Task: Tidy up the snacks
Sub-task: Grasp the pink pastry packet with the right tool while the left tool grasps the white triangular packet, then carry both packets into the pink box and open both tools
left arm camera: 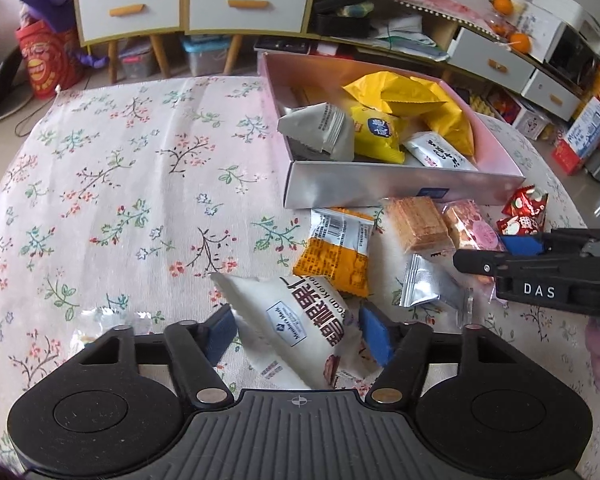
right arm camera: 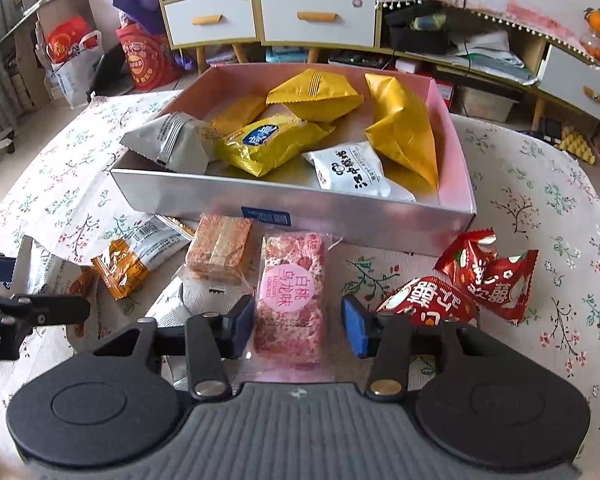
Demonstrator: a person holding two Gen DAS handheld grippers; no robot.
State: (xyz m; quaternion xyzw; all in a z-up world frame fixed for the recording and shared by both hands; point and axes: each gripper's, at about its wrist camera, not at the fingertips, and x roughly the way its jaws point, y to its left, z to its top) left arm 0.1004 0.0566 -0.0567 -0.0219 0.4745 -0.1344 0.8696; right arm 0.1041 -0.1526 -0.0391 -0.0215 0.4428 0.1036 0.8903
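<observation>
A silver box (left arm camera: 380, 188) (right arm camera: 340, 216) with a pink inside holds several yellow, grey and white snack packs. Loose snacks lie on the floral cloth in front of it. My left gripper (left arm camera: 300, 334) is open around a white snack pack (left arm camera: 300, 320), its blue pads on either side. My right gripper (right arm camera: 298, 326) is open around a pink snack bar (right arm camera: 294, 292), pads apart from it. The right gripper also shows at the right of the left wrist view (left arm camera: 500, 256). An orange pack (left arm camera: 336, 256) (right arm camera: 128, 264), a wafer pack (left arm camera: 418, 224) (right arm camera: 220, 252), a silver pack (left arm camera: 432, 284) and two red packs (right arm camera: 460, 284) lie nearby.
The table (left arm camera: 120, 180) has a floral cloth. Behind it stand white drawer cabinets (right arm camera: 268, 16), a low shelf with clutter (right arm camera: 480, 48), red bags (right arm camera: 144, 56) and boxes on the floor. An empty clear wrapper (left arm camera: 100, 320) lies at the left gripper's left.
</observation>
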